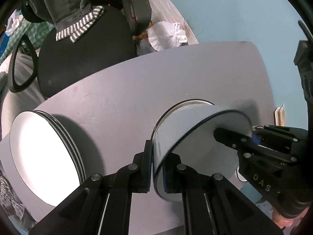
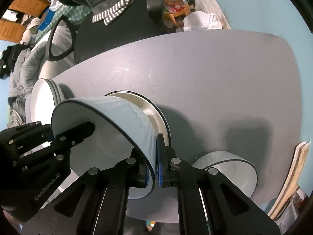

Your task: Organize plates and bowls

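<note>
Plates (image 1: 45, 154) already stacked on tabletop (image 1: 137, 82). Both hand-held grippers, left (image 1: 157, 168) & right (image 2: 155, 166), clamped on one bowl's (image 2: 109, 129) rim, over another bowl (image 1: 195, 102). Third bowl (image 2: 232, 168) still loose, imo.

I am seeing the bowl (image 2: 125, 121) showing a smooth, glazed, pale blue wall with a thin dark rim line, and its glaze is looking chipped or patchy near the base. The plate (image 2: 150, 109) under it is gleaming with a glossy cream face. The stack of plates (image 1: 47, 156) is glaring bright white and slick. The surface (image 1: 137, 82) is looking matt grey, lightly scuffed and smeared. The fingers (image 1: 148, 156) are showing matt black plastic with silvery metal pins and blue ribbed pads. The chair seat (image 1: 82, 54) is looking like dull black cloth.
</note>
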A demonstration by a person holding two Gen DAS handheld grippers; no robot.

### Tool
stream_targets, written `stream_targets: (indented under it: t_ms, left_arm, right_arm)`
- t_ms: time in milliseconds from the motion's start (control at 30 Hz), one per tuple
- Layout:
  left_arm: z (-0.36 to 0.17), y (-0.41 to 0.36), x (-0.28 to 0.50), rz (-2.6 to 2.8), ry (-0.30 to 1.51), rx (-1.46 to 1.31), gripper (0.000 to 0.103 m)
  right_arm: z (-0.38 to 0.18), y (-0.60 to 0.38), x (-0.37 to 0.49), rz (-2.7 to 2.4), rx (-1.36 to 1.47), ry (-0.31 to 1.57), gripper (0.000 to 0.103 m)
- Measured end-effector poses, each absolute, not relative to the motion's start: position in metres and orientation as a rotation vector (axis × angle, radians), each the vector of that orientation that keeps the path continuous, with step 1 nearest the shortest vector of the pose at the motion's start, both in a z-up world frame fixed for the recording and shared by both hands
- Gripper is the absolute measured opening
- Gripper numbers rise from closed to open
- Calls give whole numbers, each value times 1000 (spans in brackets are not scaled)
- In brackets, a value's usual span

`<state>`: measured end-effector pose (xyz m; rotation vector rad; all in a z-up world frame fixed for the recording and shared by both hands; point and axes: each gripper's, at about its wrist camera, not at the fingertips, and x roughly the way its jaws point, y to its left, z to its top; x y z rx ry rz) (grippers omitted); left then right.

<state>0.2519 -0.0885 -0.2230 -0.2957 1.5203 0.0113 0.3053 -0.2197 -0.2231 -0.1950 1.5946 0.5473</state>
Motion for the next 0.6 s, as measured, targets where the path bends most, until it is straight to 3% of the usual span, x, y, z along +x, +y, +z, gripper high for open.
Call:
stream_targets:
  t_ms: [167, 433, 600]
  left_arm:
    - [-228, -92, 258, 19, 1557, -238, 10]
    - [-236, -95, 254, 34, 1593, -213, 32]
    - [-229, -85, 251, 60, 1566, -271, 41]
  right_arm:
    - [-224, -218, 306, 549, -224, 1616, 11]
    - [-223, -217, 308, 563, -251, 1634, 12]
    - [-219, -219, 309, 583, -235, 1645, 19]
